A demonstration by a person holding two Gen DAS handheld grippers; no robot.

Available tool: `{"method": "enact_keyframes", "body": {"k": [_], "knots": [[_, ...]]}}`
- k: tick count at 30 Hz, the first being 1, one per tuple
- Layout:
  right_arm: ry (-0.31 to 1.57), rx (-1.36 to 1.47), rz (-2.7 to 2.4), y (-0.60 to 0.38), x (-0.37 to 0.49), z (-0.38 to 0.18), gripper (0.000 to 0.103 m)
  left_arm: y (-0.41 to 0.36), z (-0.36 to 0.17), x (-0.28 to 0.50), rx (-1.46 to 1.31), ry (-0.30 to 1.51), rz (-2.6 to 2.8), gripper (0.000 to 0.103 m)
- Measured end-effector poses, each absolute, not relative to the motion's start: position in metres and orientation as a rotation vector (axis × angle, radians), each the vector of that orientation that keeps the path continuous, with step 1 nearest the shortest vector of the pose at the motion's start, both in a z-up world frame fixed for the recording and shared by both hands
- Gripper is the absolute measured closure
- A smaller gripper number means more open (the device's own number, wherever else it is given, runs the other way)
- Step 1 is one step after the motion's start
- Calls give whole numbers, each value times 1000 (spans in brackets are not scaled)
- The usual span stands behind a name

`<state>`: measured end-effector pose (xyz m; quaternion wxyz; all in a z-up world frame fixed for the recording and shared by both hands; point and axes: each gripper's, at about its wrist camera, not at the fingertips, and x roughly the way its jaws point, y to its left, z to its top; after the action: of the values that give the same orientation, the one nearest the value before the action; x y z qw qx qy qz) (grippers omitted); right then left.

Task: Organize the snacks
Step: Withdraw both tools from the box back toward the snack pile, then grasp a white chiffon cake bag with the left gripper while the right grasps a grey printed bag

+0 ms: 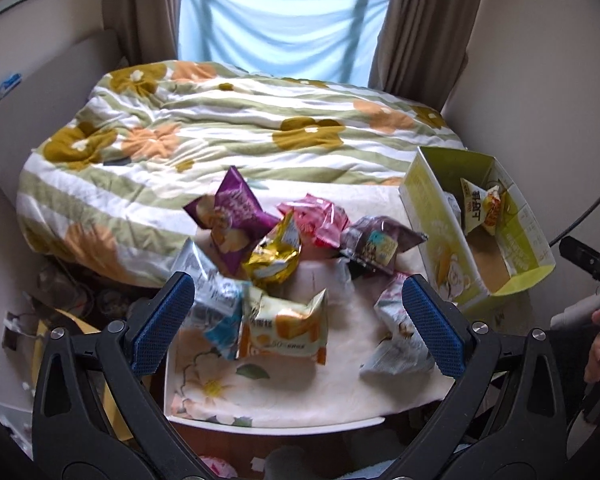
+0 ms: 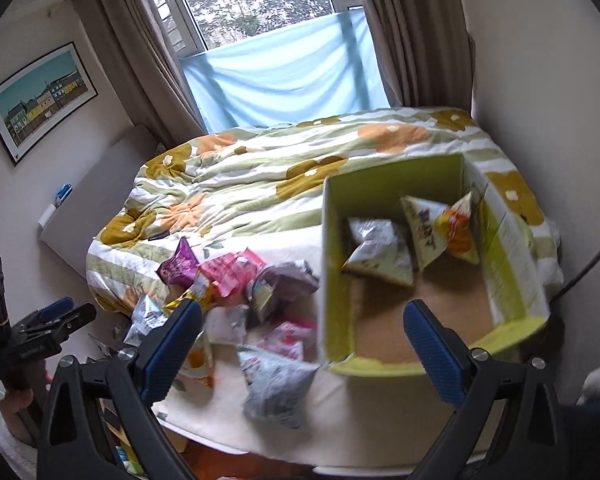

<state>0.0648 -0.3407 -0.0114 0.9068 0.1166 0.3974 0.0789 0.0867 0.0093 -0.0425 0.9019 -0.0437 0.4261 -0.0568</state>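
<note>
You are partway through the sorting: two packets already sit in the green cardboard box [image 2: 512, 264], a pale grey-white one [image 2: 380, 256] and a yellow-orange one [image 2: 444, 228], while the rest of the snacks are heaped on the tabletop [image 1: 300, 392] to the left of it.

Both sets of tongs are spread wide and carry nothing. Your left tongs [image 1: 295, 320] hang over the near edge of the pile, and the cream-and-orange packet [image 1: 283, 328] lies almost directly between their blue pads [image 1: 161, 322], just ahead of the tips. The gold packet [image 1: 273, 254], the purple chip bag [image 1: 229, 216], the pink packet [image 1: 320, 220] and the dark purple packet [image 1: 380, 242] lie further in, overlapping one another. A grey-white packet [image 1: 396, 340] sits just inside the right pad.

Your right tongs [image 2: 304, 340] hover at the box's near left corner, with a blurred grey packet [image 2: 275, 388] on the tabletop just below them.

The next move looks like a pick from the pile: lower the left tongs onto the cream-and-orange packet and close on its puffed body rather than its slippery crimped edge, then carry it right to the box. Watch that neighbouring packets do not get dragged along.
</note>
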Motion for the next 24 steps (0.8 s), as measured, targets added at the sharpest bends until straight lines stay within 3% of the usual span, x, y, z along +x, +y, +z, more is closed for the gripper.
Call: {"method": "enact_keyframes", "body": {"k": [13, 24], "knots": [[925, 304, 47, -277, 25, -104, 3, 13, -140, 79, -46, 973, -252, 1], [1010, 277, 55, -257, 36, -161, 3, 1, -205, 121, -76, 1032, -179, 1]]}}
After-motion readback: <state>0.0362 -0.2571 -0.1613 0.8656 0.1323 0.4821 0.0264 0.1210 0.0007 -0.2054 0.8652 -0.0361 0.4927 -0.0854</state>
